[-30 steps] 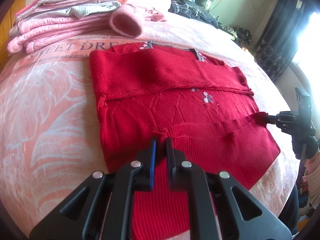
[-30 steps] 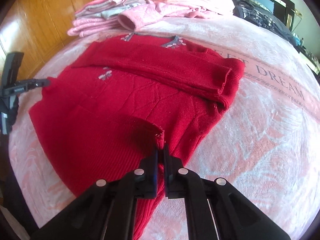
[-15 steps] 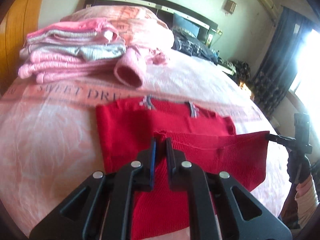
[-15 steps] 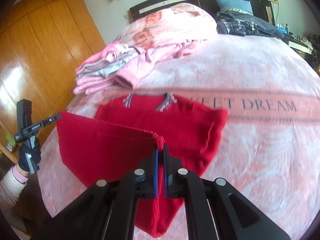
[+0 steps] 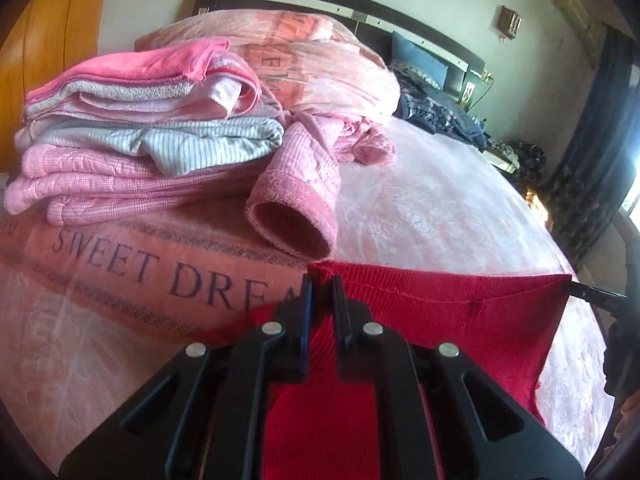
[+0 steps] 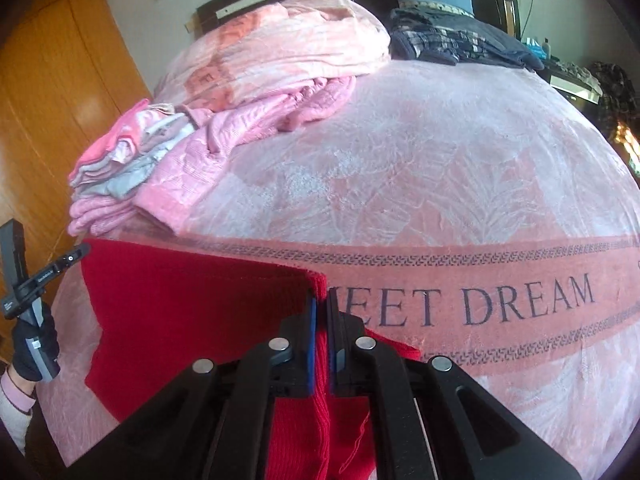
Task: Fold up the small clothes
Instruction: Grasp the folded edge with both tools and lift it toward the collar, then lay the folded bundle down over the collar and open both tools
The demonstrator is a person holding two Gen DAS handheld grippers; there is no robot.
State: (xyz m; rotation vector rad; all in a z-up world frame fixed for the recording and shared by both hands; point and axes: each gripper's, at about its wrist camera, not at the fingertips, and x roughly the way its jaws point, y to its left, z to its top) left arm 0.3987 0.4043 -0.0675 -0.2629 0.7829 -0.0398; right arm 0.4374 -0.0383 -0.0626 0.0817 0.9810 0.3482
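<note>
Over the pink "SWEET DREAM" blanket (image 6: 460,184), red knit sweater (image 5: 460,320) held up taut, left gripper (image 5: 321,286) pinching one hem corner, right gripper (image 6: 321,304) pinching the other, folded pink clothes stack (image 5: 132,132) at ten o'clock from the left gripper

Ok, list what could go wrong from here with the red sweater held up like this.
1. The left gripper and right gripper each pinch only a thin bit of the red sweater at its edge; the knit could slip out mid-fold.
2. The pink sleeve trailing from the folded pile lies just beyond the raised edge, so the sweater might land on it.
3. If the grippers come down unevenly, the fold may end up skewed.
</note>
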